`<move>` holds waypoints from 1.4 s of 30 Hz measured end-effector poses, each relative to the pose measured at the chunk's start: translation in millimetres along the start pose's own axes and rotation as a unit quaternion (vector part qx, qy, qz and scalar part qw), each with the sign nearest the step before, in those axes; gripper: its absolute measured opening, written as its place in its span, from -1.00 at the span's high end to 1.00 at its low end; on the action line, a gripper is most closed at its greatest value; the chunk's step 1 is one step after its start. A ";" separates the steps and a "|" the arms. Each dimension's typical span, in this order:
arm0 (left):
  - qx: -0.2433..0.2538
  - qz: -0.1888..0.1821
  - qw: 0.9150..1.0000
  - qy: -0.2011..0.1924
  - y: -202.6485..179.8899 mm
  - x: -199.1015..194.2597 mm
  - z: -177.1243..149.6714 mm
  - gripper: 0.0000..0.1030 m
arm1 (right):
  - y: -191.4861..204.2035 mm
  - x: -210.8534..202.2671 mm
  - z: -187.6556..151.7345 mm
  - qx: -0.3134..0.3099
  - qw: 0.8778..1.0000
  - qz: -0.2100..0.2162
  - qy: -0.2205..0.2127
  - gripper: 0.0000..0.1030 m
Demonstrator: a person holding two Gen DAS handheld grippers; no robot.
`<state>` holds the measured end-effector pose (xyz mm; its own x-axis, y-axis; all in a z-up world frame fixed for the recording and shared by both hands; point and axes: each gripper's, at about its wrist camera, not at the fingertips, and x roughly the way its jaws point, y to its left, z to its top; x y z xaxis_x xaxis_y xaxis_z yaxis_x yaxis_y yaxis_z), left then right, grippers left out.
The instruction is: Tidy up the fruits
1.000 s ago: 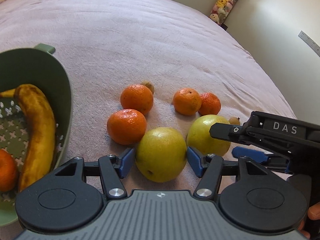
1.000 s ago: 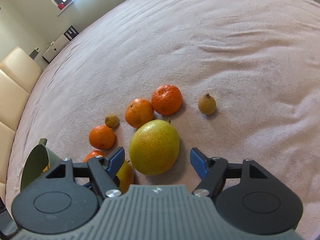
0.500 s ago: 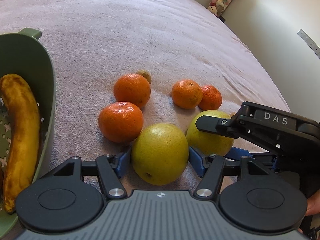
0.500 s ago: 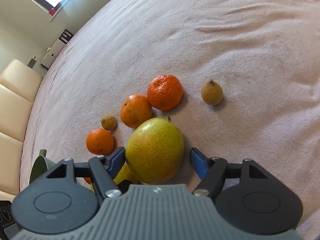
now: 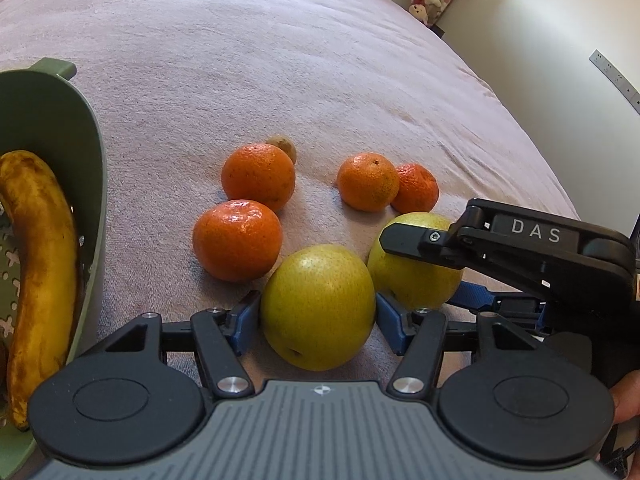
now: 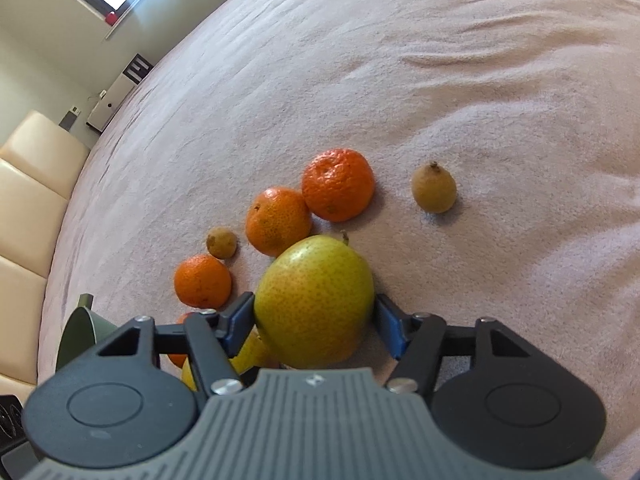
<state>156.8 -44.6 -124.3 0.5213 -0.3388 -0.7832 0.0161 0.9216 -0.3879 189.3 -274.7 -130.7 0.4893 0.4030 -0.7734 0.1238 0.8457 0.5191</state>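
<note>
1. In the left wrist view the left gripper [image 5: 318, 314] sits low in the frame with its blue pads against both sides of a yellow-green pear [image 5: 318, 306]; it is closed onto this pear, which appears to rest on the bed [image 5: 280, 60].
2. In the right wrist view the right gripper [image 6: 315, 322] likewise clasps a second pear [image 6: 314, 300], pads touching its flanks at the widest part. Holding at the widest girth likely keeps the smooth fruit from squirting out.
3. Both pears lie side by side at the bottom centre of the left view, nearly touching, so the right gripper's black body crosses the lower right of that frame, over the second pear [image 5: 412, 264].
4. A green basket [image 5: 86, 152] fills the left edge of the left view and holds a banana [image 5: 44, 264]. It is probably the place for the fruit, and it lies just beside the left gripper, so that pear has the short trip.
5. Four tangerines remain loose on the bed above the pears: two at centre [image 5: 238, 240] [image 5: 258, 176] and two touching at upper right [image 5: 368, 180] [image 5: 416, 188]. A small brown fruit [image 5: 284, 148] peeks from behind one; another [image 6: 434, 188] lies well apart at the right of the right view.
6. My judgement: sorting is early, most fruit is still outside the basket, and lifting both pears together risks the grippers bumping each other.
</note>
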 end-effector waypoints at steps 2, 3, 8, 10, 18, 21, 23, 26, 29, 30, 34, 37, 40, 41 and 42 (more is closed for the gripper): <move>0.001 0.001 1.000 -0.001 -0.7 -1.1 -0.4 -0.35 | 0.9 -2.2 -0.7 -0.005 1.000 -0.001 -0.002 -0.19; 0.000 0.001 1.000 -0.002 -1.2 -1.6 -0.5 -0.35 | 1.5 -3.3 -1.0 -0.006 1.000 -0.001 -0.002 -0.19; 0.006 0.006 1.000 -0.004 -5.3 -6.0 -1.4 -0.35 | 3.4 -9.3 -1.3 -0.007 1.000 -0.006 -0.003 -0.19; 0.006 0.008 1.000 -0.005 -7.3 -7.8 -2.4 -0.35 | 4.5 -12.1 -2.5 -0.008 1.000 -0.008 -0.003 -0.19; 0.007 0.016 1.000 -0.022 -11.6 -27.8 0.0 -0.35 | 14.9 -30.2 -8.5 -0.026 0.999 -0.015 -0.013 -0.19; 0.011 0.018 0.999 -0.035 -13.1 -40.5 -0.9 -0.35 | 21.7 -38.4 -10.2 -0.037 0.999 -0.013 -0.021 -0.19; 0.014 0.022 0.999 -0.042 -13.5 -50.1 -2.5 -0.35 | 27.2 -44.7 -12.0 -0.043 0.999 -0.010 -0.027 -0.19; 0.016 0.026 0.998 -0.056 -13.1 -66.2 -4.2 -0.35 | 34.1 -56.9 -13.9 -0.053 0.998 -0.003 -0.034 -0.19; 0.021 0.031 0.997 -0.073 -13.2 -84.3 -6.0 -0.35 | 43.3 -68.9 -17.6 -0.070 0.997 0.004 -0.044 -0.19; 0.023 0.031 0.996 -0.079 -13.3 -90.6 -6.4 -0.35 | 46.4 -72.7 -18.9 -0.075 0.996 0.005 -0.047 -0.19; 0.023 0.035 0.994 -0.101 -10.4 -115.9 -7.5 -0.35 | 58.1 -87.2 -24.1 -0.093 0.994 0.015 -0.057 -0.19; 0.020 0.039 0.992 -0.115 -4.9 -131.8 -7.5 -0.35 | 68.4 -95.9 -28.2 -0.107 0.992 0.022 -0.064 -0.19; 0.011 0.045 0.991 -0.127 4.8 -148.0 -7.3 -0.35 | 81.2 -101.8 -33.0 -0.130 0.989 0.032 -0.069 -0.19; 0.005 0.046 0.990 -0.130 9.4 -152.7 -5.1 -0.35 | 86.2 -103.5 -35.0 -0.139 0.987 0.035 -0.071 -0.19; 0.000 0.048 0.990 -0.134 13.8 -159.0 -4.6 -0.35 | 91.7 -104.7 -36.8 -0.150 0.985 0.039 -0.072 -0.19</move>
<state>70.3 21.1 -7.3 0.7277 -0.1874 -0.6598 -0.0448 0.9469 -0.3184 117.6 -226.4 -15.5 0.6074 0.4352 -0.6646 -0.1694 0.8883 0.4269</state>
